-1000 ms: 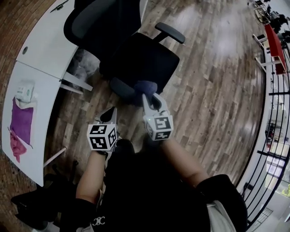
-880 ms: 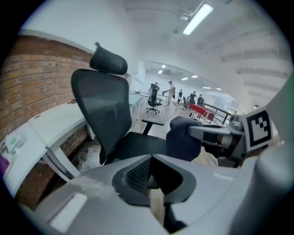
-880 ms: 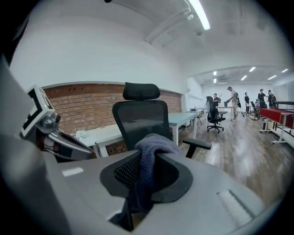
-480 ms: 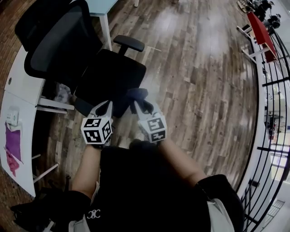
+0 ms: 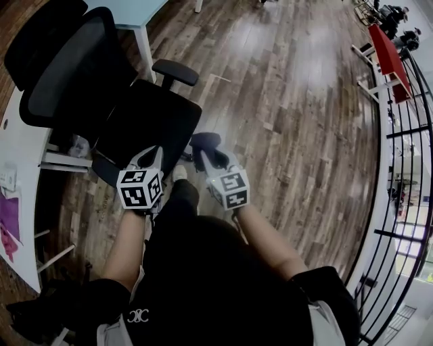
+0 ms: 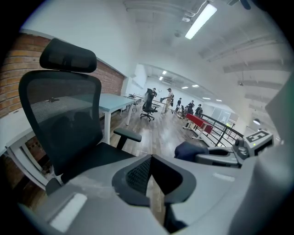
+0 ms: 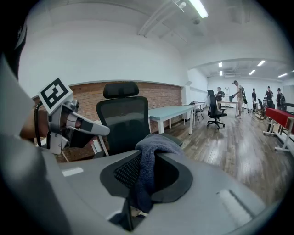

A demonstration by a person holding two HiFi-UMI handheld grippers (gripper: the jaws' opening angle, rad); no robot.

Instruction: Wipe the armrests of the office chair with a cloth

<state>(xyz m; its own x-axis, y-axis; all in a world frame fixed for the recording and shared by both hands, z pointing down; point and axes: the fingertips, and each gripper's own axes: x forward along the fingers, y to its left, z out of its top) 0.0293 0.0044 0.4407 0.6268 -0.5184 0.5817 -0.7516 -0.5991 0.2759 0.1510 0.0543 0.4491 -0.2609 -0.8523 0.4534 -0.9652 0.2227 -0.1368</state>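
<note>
The black office chair (image 5: 145, 118) stands at the upper left of the head view, its far armrest (image 5: 174, 71) pointing right. My right gripper (image 5: 204, 153) is shut on a dark blue cloth (image 5: 205, 140) and hangs over the wood floor just right of the seat's front corner, clear of the chair. In the right gripper view the cloth (image 7: 149, 156) droops between the jaws, in front of the chair (image 7: 124, 119). My left gripper (image 5: 154, 153) hovers over the seat's near edge, shut on nothing. The near armrest is hidden behind it.
A white curved desk (image 5: 17, 142) with a purple cloth (image 5: 8, 216) runs along the left, and a pale blue table (image 5: 139, 10) stands behind the chair. A red bench (image 5: 385, 47) and a black railing (image 5: 406, 169) lie at the right. Wood floor (image 5: 291, 121) stretches between.
The cloth was at the chair's near armrest; now it is off the chair, to the right of the seat. The chair has slid up and left in the head view.
</note>
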